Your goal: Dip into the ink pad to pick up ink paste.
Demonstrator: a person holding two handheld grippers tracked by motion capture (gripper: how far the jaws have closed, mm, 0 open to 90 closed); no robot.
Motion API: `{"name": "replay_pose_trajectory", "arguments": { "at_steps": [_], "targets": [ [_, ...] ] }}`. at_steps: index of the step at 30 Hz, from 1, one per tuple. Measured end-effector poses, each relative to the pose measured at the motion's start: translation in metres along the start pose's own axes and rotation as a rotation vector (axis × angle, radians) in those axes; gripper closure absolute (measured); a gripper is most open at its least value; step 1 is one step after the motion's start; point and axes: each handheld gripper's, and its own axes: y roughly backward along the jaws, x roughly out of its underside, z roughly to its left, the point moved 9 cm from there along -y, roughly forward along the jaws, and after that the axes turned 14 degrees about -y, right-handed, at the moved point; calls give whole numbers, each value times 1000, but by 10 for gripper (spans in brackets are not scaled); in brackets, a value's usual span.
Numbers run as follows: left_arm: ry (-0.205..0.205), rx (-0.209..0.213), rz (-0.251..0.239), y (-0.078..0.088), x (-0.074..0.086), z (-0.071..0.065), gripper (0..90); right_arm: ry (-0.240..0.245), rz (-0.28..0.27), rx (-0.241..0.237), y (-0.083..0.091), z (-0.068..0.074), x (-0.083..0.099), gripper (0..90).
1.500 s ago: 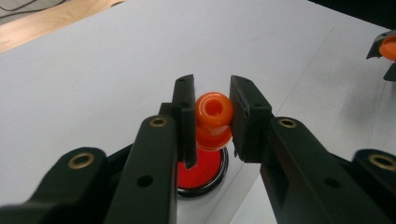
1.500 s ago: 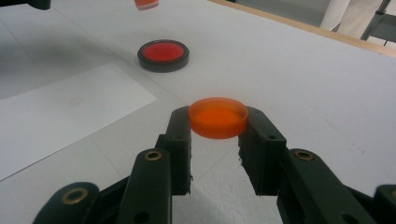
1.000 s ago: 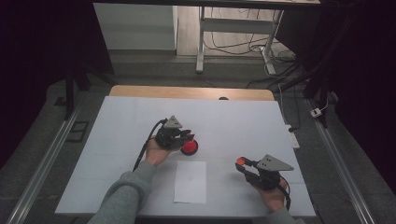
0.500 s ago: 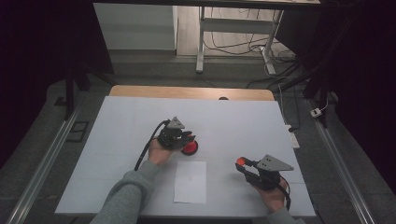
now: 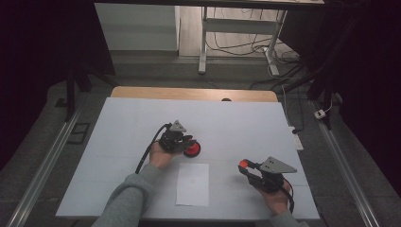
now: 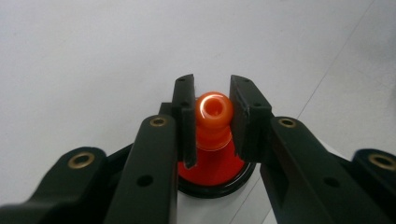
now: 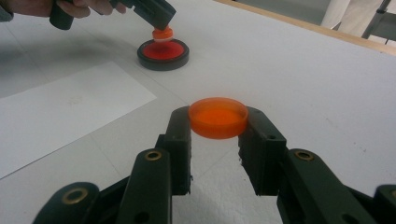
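While the left claw (image 5: 188,143) clamps its two black jaws on the round orange knob (image 6: 213,108) that tops a red cone-shaped piece (image 6: 211,163), that piece sits in a black-rimmed round base (image 5: 192,149) resting on the white counter (image 5: 118,123), a little to the 9 o'clock side of the counter's middle in the high view. Seen from the left gripper view, the knob sits squarely between the jaw pads, touching both, and the base's dark rim shows below them at 6 o'clock. At about 4 o'clock from the base, well apart from it, the right claw (image 5: 244,165) is closed on a shallow orange disc (image 7: 218,116), gripping it by its edge so that it lies flat and level, raised off the counter. From the right gripper view, the disc is pinched at its left and right sides by the jaw tips, and the base with its red piece stands farther off at 11 o'clock, with the left claw coming down on the knob from above. A white sheet of paper (image 5: 193,184) lies flat on the counter at 6 o'clock from the base, just beside it and between the two hands. The person's left hand (image 5: 160,155) and grey sleeve (image 5: 127,201) reach in from 7 o'clock, and the right hand (image 5: 276,196) holds its tool near the counter's 5 o'clock corner.
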Motion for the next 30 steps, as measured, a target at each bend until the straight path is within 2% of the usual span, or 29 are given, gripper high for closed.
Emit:
{"name": "replay_pose_trajectory", "arguments": {
  "at_steps": [10, 14, 18, 21, 24, 28, 30],
  "targets": [
    [-5, -5, 0, -4, 3, -2, 727, 0, 2, -1, 0, 0, 0, 647],
    [-26, -10, 25, -7, 6, -4, 727, 0, 4, -2, -1, 1, 1, 647],
    [-47, -28, 19, -9, 8, -6, 729, -3, 4, 4, -1, -1, 1, 647],
    [-40, -29, 14, -10, 8, -6, 730, -5, 7, 5, -1, -1, 2, 647],
    [-55, -41, 14, -10, 9, -6, 731, -4, 8, 5, -1, 0, 2, 647],
    [-23, -23, -16, -9, 11, -5, 732, -1, 8, 5, -1, 1, 2, 647],
    [-30, -29, -17, -9, 11, -6, 732, -1, 7, 4, -1, 0, 2, 647]
  ]
}}
